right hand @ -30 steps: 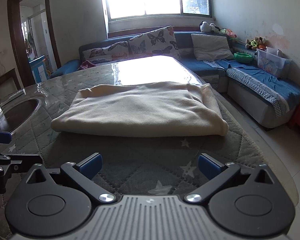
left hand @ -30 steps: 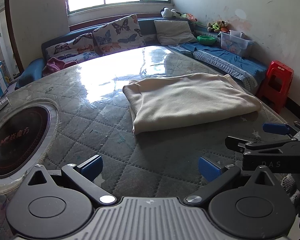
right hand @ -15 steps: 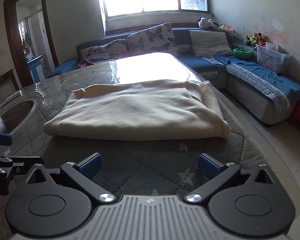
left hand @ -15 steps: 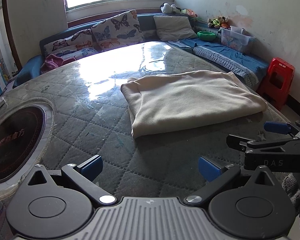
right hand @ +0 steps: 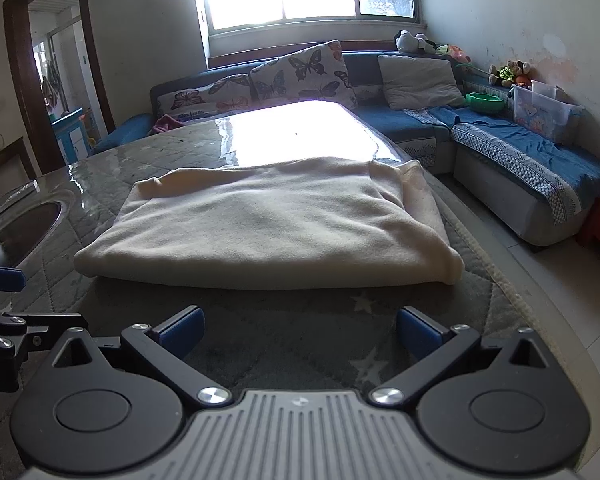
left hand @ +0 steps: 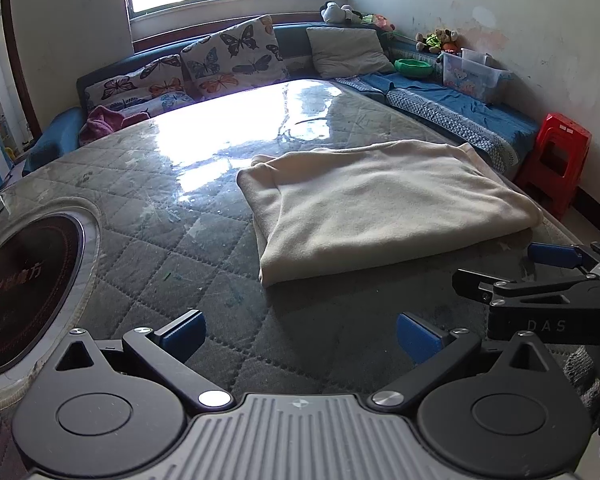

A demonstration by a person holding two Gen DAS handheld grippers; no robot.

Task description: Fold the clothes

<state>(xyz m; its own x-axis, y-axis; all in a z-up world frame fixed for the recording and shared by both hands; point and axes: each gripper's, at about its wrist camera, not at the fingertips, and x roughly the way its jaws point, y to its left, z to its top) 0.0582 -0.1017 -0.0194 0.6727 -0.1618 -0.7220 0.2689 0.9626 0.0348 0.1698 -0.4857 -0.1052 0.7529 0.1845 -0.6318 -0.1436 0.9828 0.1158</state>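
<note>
A cream garment (left hand: 380,204) lies folded into a thick rectangle on the quilted grey table cover (left hand: 172,256); the right wrist view shows it (right hand: 268,224) straight ahead. My left gripper (left hand: 300,338) stands open over bare cover, short of the garment's near left corner. My right gripper (right hand: 300,330) is open too, just in front of the folded near edge, touching nothing. The right gripper's blue fingers (left hand: 556,254) show at the right of the left wrist view. One of the left gripper's fingers (right hand: 0,278) shows at the left edge of the right wrist view.
A round dark cooktop (left hand: 24,292) is set into the table at the left. A blue sofa with butterfly cushions (left hand: 228,60) runs along the back and right walls. A red stool (left hand: 556,164) stands by the right wall. The table's right edge (right hand: 540,320) drops to tiled floor.
Both grippers have moved closer to the folded garment, which now looms larger in the right wrist view. Both stay open; the garment has not moved.
</note>
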